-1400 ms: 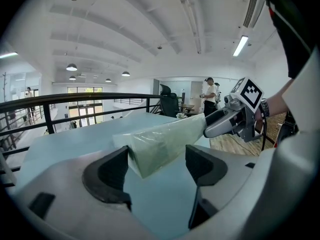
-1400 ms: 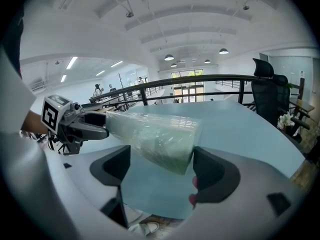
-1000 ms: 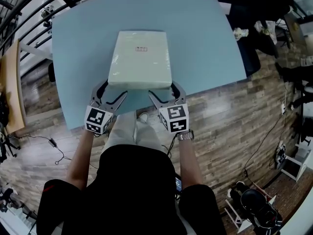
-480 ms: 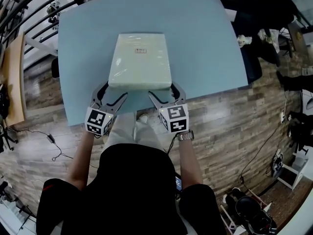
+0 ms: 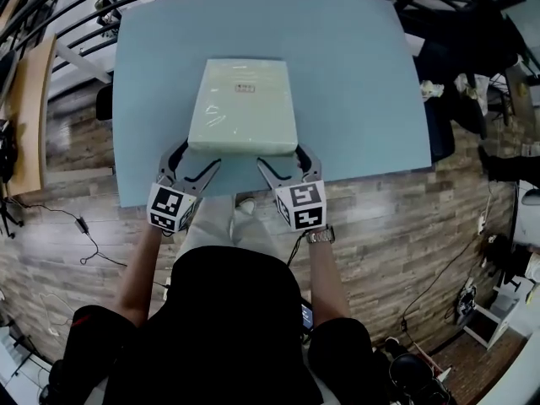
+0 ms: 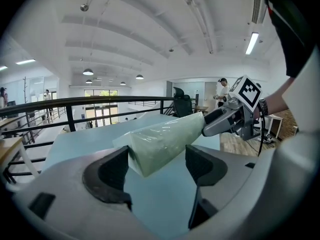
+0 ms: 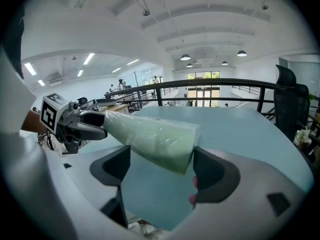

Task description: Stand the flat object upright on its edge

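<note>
Two grippers, left (image 5: 199, 154) and right (image 5: 281, 154), have jaws spread around the near corners of the pack (image 5: 243, 104), which lies on the table (image 5: 363, 74), likely placed to tip it up evenly.

Blue table (image 5: 354, 74) carries one pale-green pack (image 5: 243, 106), tilted.

The head view looks steeply down from above the person (image 5: 228, 327) onto the counter (image 5: 354, 74), the left tool (image 5: 192, 160) and the right tool (image 5: 285, 160). Each tool's camera rides low and close behind its own jaws, facing across the counter toward the other tool. All three views share the pale green pack (image 5: 243, 104).
</note>
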`<state>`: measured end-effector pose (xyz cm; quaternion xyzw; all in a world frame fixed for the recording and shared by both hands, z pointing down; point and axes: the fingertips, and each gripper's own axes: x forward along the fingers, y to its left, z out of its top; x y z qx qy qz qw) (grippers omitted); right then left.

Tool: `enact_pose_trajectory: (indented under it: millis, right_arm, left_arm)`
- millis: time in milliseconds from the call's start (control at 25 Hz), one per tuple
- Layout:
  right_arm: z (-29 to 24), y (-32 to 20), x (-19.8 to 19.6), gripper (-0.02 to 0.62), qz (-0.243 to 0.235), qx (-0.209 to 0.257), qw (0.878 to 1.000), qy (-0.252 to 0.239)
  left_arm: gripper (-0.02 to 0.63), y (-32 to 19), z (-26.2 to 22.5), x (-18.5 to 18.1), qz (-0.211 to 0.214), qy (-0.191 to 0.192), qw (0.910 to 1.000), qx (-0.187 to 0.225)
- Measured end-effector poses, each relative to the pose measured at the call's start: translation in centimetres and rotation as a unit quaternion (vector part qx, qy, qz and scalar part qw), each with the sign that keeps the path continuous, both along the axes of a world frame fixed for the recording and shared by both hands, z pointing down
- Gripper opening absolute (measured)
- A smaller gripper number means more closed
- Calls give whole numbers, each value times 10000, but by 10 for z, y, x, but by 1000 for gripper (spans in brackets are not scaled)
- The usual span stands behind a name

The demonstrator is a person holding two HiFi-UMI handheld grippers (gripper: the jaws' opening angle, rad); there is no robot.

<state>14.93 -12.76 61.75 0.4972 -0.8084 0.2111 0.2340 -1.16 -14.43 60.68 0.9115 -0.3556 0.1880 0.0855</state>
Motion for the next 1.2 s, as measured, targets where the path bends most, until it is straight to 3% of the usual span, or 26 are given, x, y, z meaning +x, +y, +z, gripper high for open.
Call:
enact_pose_trajectory:
  millis: [800,1200]
  right_arm:
    - [-12,-18,-38,365,-420,154,9990,64]
    - [-30,-11,-37,365,-383,229,9990,-95]
  left_arm:
    - [341,2,-12,-39,-441,81,9989,120]
    - [341,8,-31,-37,-459,226,9984,248]
